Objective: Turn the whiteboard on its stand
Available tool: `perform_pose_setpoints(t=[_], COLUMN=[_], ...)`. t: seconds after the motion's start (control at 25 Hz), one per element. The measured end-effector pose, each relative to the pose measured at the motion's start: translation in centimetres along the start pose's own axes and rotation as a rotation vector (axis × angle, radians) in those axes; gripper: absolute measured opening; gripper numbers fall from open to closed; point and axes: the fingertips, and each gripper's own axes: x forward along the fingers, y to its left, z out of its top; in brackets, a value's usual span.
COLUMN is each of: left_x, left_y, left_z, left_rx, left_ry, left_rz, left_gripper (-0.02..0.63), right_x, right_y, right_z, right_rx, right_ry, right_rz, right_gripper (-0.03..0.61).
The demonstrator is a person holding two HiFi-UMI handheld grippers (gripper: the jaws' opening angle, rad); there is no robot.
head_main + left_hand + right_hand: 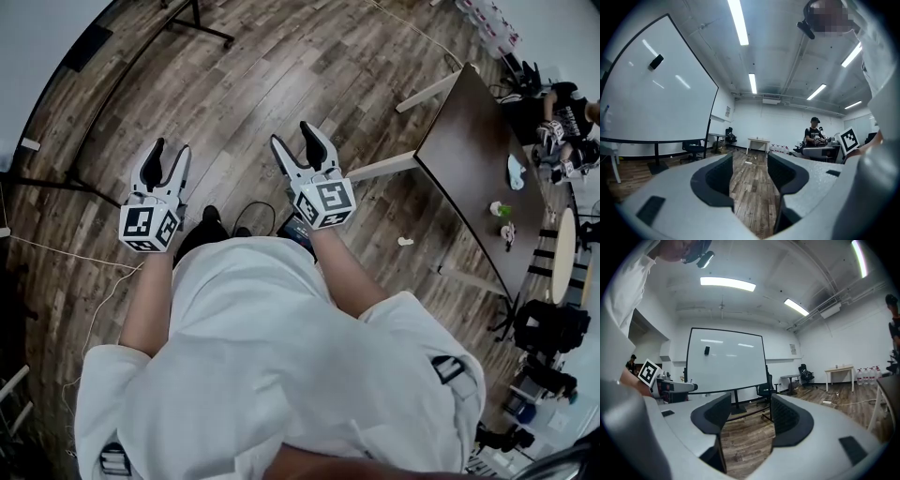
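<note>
Approaching the whiteboard (726, 362) is judged the present step, the left gripper (172, 148) and right gripper (292, 136) being held open and empty; its frame must be reached next.

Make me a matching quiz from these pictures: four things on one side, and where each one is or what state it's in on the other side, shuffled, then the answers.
Things:
1. whiteboard
2. right gripper
3. dark brown table
4. white table

Places or states:
A. jaws apart, only floor between them
B. by the far wall, bottles beside it
C. upright on its stand, black office chair at its right edge
D. on the person's right, small items on top

Pairs: 1-C, 2-A, 3-D, 4-B
</note>
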Motion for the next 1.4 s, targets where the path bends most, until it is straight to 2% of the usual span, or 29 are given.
perform_pose_setpoints(t=[0.4, 0.68, 1.12, 1.4], left_x=[6.3, 14.7, 27.5, 34.4], left_y=[4.5, 10.4, 20.5, 23.9], left_z=[-0.3, 1.2, 3.0, 3.4], left_rx=[-0.019, -0.041, -0.044, -0.053], left_ry=[-0.018, -0.029, -0.011, -0.023], left_rz=[0.009, 0.013, -0.020, -0.045], left_gripper=[0.215, 0.215, 0.215, 0.215], right_x=[5.3, 14.2, 29.1, 34.7], right_y=[-4.4, -7.8, -13.1, -16.8], right_z=[-1.1, 0.3, 2.8, 4.3], right_rx=[0.009, -0.002, -0.010, -0.037], right_ry=[0.028, 0.054, 0.068, 0.047], right_rz=[-0.041, -0.020, -0.042, -0.089], right_gripper=[0.264, 0.262, 0.262, 0.262])
